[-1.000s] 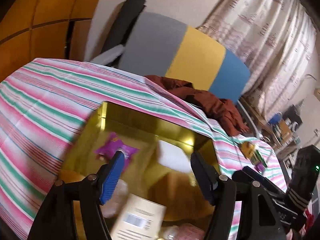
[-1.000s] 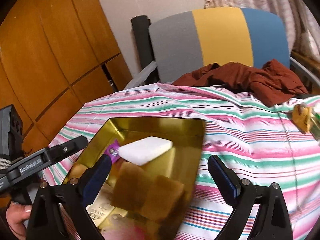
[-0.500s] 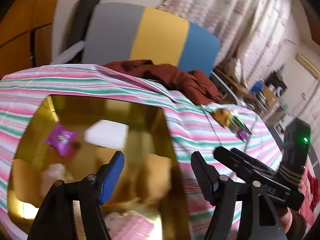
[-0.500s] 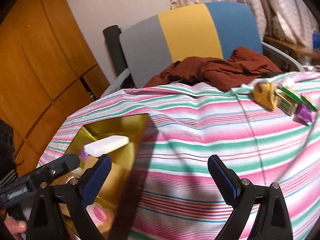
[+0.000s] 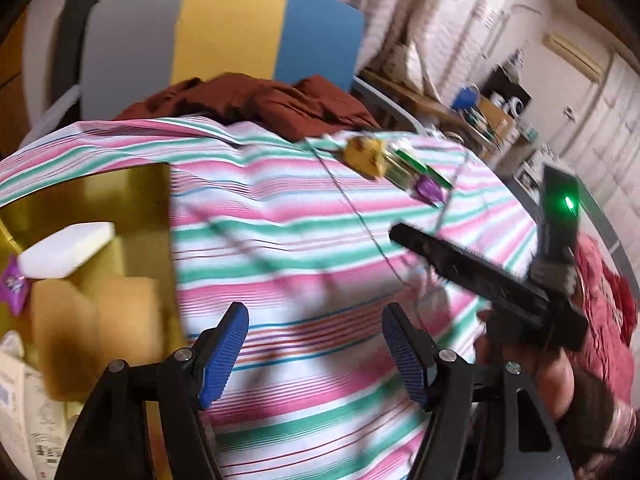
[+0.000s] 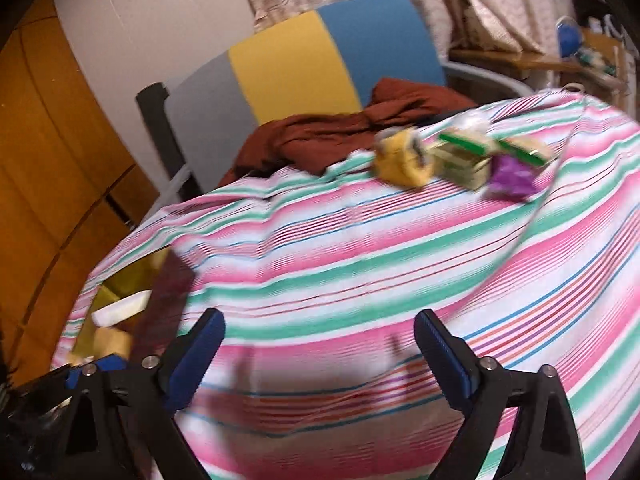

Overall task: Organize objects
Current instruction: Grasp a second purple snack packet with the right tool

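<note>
Striped cloth point(image 6: 360, 248) covers the surface before a tricolour chair point(image 6: 304, 64).

Yellow pack point(image 6: 404, 160), green-topped boxes point(image 6: 464, 158) and purple pack point(image 6: 512, 178) clustered, touching, near tabletop's far edge; gold tray point(image 5: 88, 184) holds white block point(image 5: 66, 250).

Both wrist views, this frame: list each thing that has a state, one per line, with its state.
Left gripper: open, nothing between its fingers.
Right gripper: jaws closing, nothing between them.
Gold box: open, holds a white bar and a purple packet.
Yellow packet: loose on the striped cloth, beside green boxes.
Brown garment: crumpled.
</note>
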Motion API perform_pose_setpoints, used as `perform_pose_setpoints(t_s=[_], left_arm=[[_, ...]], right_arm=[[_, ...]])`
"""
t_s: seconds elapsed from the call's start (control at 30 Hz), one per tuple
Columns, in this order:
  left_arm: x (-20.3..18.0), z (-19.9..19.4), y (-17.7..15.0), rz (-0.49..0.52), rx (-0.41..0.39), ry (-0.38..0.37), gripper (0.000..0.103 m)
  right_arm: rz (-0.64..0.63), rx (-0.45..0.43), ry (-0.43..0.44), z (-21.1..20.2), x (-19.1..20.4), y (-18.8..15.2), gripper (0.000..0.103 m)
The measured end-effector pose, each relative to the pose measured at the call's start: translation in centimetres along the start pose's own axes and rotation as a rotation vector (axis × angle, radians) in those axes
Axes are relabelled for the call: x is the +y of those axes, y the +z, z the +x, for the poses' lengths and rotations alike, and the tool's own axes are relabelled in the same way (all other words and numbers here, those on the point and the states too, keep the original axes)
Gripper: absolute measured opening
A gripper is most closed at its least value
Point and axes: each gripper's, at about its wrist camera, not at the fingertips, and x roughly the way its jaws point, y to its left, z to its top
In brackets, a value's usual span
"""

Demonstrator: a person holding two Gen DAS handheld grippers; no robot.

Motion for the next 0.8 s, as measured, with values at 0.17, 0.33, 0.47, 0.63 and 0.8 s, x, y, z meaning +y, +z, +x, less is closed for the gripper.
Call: perform_pose_setpoints(t_s=[0.17, 0.33, 0.47, 0.63, 0.8], left_arm=[[-2.0, 1.2, -0.2, 0.042, 0.035, -0.014, 0.070], [-2.5, 1.9, -0.4, 0.052, 0.061, -0.007, 0.070], [-2.3, 2.3, -0.1, 0.045, 0.075, 0.005, 0.070], [-2.3, 3.3, 0.3, 0.045, 0.096, 0.023, 0.070], [-3.0, 4.7, 1.3, 0.063, 0.106, 0.019, 0.070]], right_arm=[[0.014, -0.053, -0.097, 0.9, -5.4, 3.8, 0.073], [0.129, -0.086, -0.240, 2.2, -10.9, 7.9, 0.073], [0.164, -0.058, -0.298, 4.4, -14.1, 10.1, 0.073], [0.126, 0.004, -0.294, 6.9, -15.3, 10.8, 0.060], [0.170, 0.010, -0.246, 7.2, -16.4, 10.1, 0.047]])
